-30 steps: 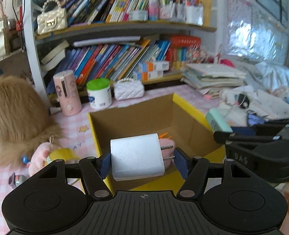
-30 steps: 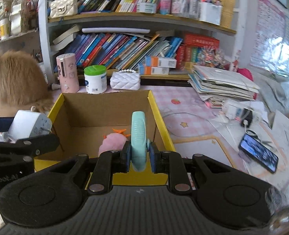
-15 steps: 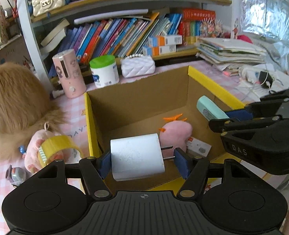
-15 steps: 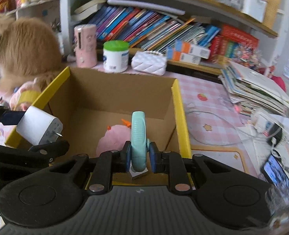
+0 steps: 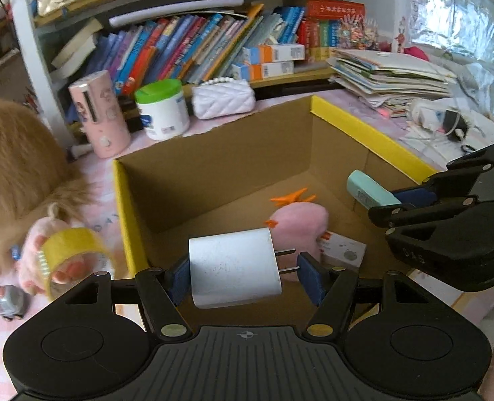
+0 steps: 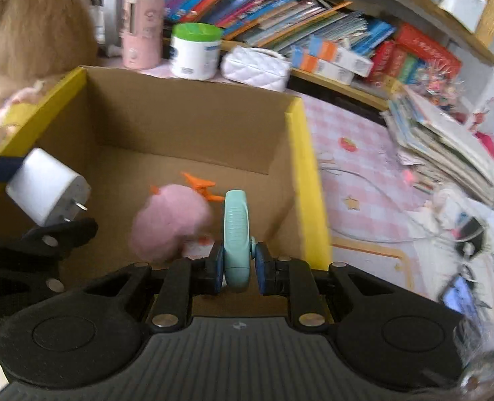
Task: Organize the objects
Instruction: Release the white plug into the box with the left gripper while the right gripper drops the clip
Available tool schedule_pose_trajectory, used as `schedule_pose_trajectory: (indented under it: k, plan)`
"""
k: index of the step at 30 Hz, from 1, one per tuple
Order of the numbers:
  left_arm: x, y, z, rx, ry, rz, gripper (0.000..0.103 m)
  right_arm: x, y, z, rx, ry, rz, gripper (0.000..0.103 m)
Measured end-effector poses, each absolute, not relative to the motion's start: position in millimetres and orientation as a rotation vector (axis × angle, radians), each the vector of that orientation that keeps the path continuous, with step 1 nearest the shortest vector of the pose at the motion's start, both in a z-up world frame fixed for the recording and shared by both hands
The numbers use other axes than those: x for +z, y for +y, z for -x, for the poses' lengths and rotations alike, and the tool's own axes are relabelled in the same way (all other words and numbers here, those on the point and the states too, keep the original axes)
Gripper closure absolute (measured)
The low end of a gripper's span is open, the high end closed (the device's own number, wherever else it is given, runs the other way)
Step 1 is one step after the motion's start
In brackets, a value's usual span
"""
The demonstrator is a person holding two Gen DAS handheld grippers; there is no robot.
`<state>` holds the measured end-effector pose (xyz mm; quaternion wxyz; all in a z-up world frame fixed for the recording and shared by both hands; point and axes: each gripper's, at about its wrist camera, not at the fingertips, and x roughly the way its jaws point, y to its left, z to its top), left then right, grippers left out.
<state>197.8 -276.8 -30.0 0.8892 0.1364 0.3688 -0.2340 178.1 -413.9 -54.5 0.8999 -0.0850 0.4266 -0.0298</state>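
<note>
In the box (image 5: 364,130), open-topped: one pink plush (image 5: 297,227), one small carton (image 5: 344,250) beside it. Above the box, left tool (image 5: 243,272) clamps one white charger (image 5: 233,267); right tool (image 6: 237,264) pinches one teal gadget (image 6: 235,234).

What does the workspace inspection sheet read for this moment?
Surface: pink checked tablecloth.
Job's things: open box holding a pink plush and a small carton.
Clutter: tape roll, jar, pink canister, white purse.
Grippers: left gripper holds a white charger; right gripper holds a teal item; both over the box.
Cables: white cord right of box.
Surroundings: bookshelf, paper stack.
</note>
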Motion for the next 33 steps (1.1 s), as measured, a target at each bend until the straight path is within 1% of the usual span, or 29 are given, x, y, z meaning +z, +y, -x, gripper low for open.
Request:
schedule_pose_trajectory:
  k: [18, 23, 30, 32, 33]
  plan:
    - [-32, -301, -205, -0.566, 0.708, -0.34, 0.035, -48, -442, -150, -0.318, 0.834, 0.006, 0.085]
    - [-32, -302, -207, -0.57, 0.699, -0.349, 0.033, -48, -442, -155, -0.297, 0.85, 0.001, 0.085]
    - [-27, -301, -198, -0.582, 0.674, -0.369, 0.034, -48, -439, -166, -0.23, 0.892, 0.029, 0.084]
    - [-23, -296, -192, -0.604, 0.673, -0.338, 0.024, -47, -440, -164, -0.209, 0.887, 0.017, 0.081]
    - [-21, -293, -189, -0.605, 0.669, -0.328, 0.023, -46, -441, -162, -0.203, 0.883, -0.001, 0.078]
